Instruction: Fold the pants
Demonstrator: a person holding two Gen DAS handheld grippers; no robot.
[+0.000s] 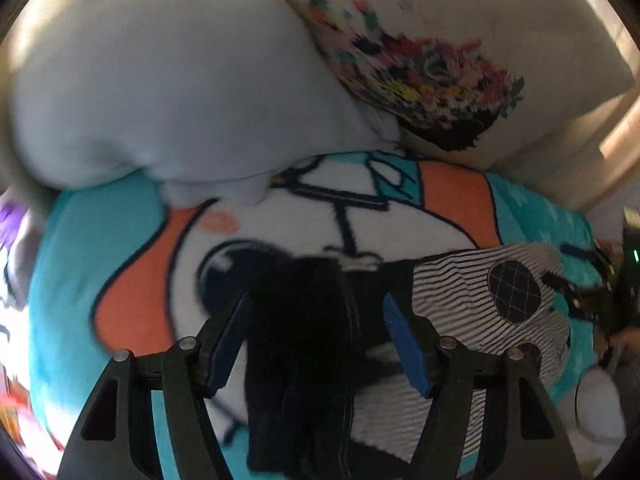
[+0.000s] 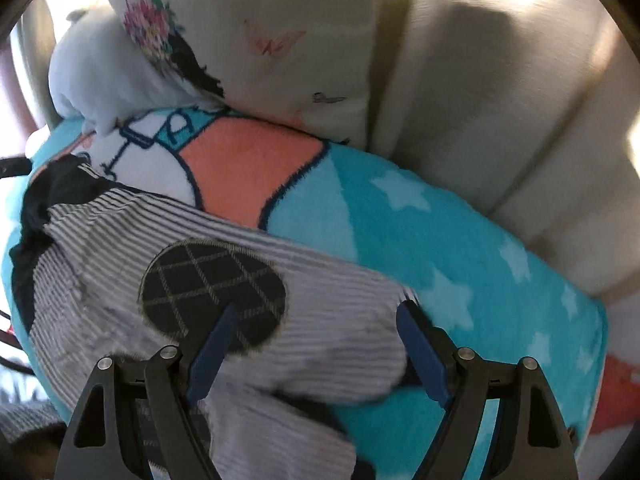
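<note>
The pants (image 2: 120, 248) are grey-and-white striped with round black checked patches (image 2: 212, 292) and a black waist part (image 1: 304, 344). They lie on a turquoise cartoon blanket (image 2: 400, 240). My left gripper (image 1: 316, 308) is open, its blue pads on either side of the black waist cloth. My right gripper (image 2: 320, 316) is open over the striped leg end, with the fabric between its fingers. The pants also show in the left wrist view (image 1: 460, 292), where the right gripper (image 1: 588, 296) is at their far right edge.
A pale blue plush pillow (image 1: 168, 92) and a white pillow with a colourful floral print (image 1: 440, 40) lean at the blanket's far side. A cream padded headboard (image 2: 500, 100) rises behind. A white plush shape (image 1: 596, 404) lies at the right.
</note>
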